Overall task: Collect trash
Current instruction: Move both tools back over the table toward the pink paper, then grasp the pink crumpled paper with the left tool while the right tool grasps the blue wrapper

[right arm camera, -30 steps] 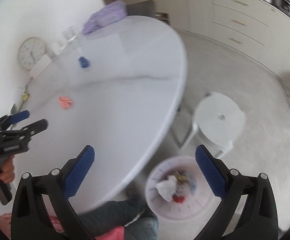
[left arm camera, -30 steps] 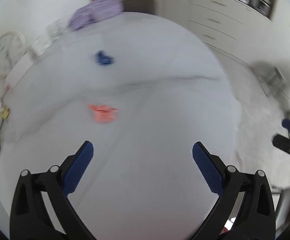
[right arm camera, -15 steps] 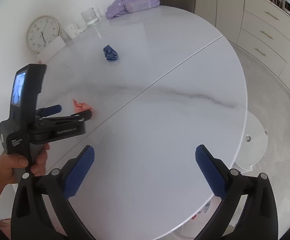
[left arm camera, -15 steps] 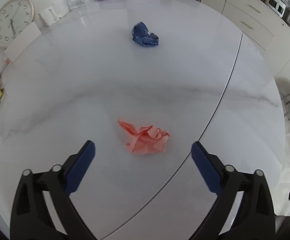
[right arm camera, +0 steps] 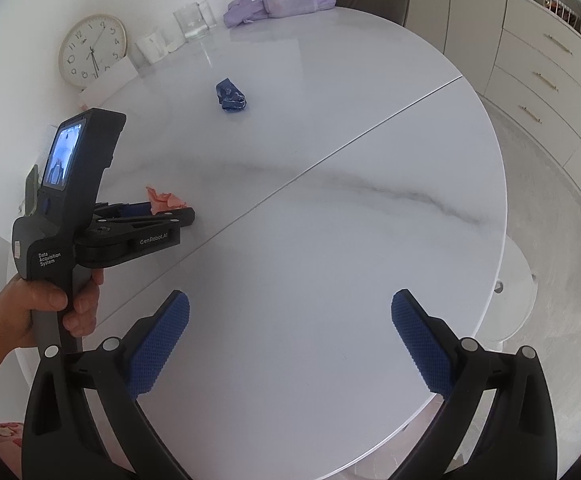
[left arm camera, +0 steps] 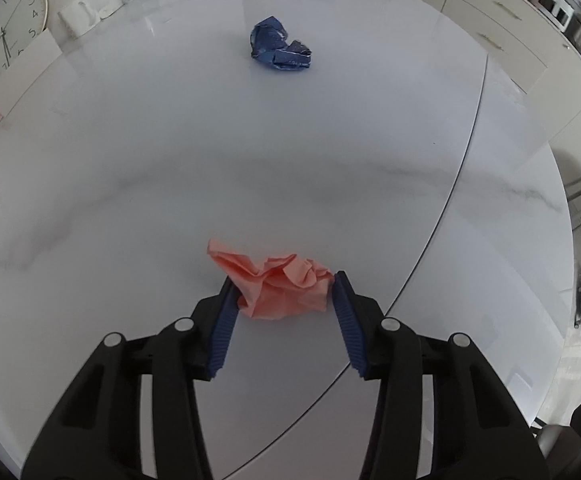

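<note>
A crumpled pink paper [left arm camera: 282, 284] lies on the round white marble table [left arm camera: 330, 152]. My left gripper [left arm camera: 282, 292] has its two blue pads against the paper's two sides, closed on it at table level. The right wrist view shows the paper [right arm camera: 166, 200] in the left gripper [right arm camera: 170, 210]. A crumpled blue wrapper [left arm camera: 280, 48] lies farther back on the table, also in the right wrist view [right arm camera: 230, 96]. My right gripper [right arm camera: 290, 316] is open and empty above the table's near half.
A wall clock [right arm camera: 92, 50], a white card, glass cups [right arm camera: 194, 20] and a purple bag [right arm camera: 282, 0] line the table's far edge. A white stool [right arm camera: 518, 292] stands right of the table. Cabinets [right arm camera: 546, 80] run along the right.
My left gripper moved forward onto the pink paper and closed its fingers on it. My right gripper swung from the floor bin to over the table and stays open.
</note>
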